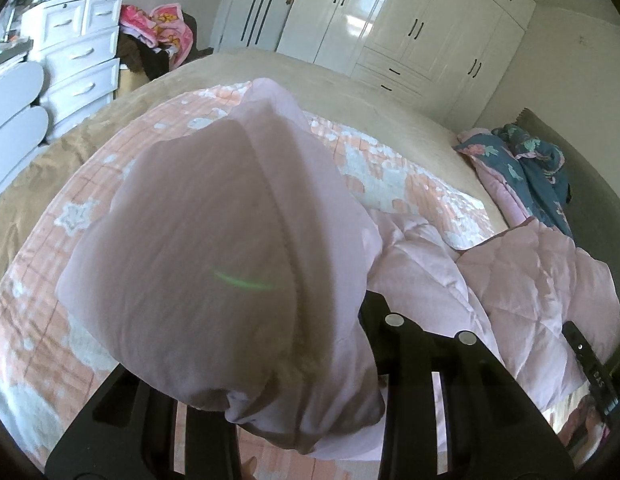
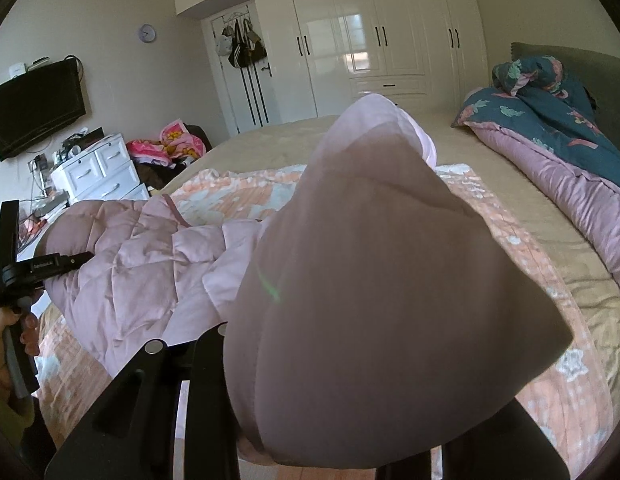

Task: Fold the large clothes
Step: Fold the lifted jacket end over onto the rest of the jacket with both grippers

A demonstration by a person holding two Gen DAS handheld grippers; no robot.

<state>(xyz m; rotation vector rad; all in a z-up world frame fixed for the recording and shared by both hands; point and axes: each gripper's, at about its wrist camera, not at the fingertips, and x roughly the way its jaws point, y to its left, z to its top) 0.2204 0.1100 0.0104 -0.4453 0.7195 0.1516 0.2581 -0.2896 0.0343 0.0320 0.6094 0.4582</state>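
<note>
A pale pink quilted jacket point(image 1: 542, 280) lies on the bed, its body crumpled between the two grippers. In the left wrist view, a fold of the jacket point(image 1: 213, 248) drapes over my left gripper point(image 1: 305, 320), which is shut on the cloth. Only one black finger point(image 1: 390, 320) shows; the other is hidden under fabric. In the right wrist view, another fold of the jacket point(image 2: 382, 280) hangs over my right gripper point(image 2: 310, 340), likewise shut on it, with one finger point(image 2: 211, 344) in sight. A hand holds the left gripper's body point(image 2: 13, 276) at the far left there.
The jacket rests on a peach patterned blanket point(image 1: 49, 240) spread over a beige bedcover point(image 2: 550, 216). A teal floral quilt point(image 2: 550, 120) is piled by the headboard. White wardrobes point(image 2: 370, 40), a white drawer unit point(image 1: 77, 64) and a wall television point(image 2: 37, 108) stand beyond the bed.
</note>
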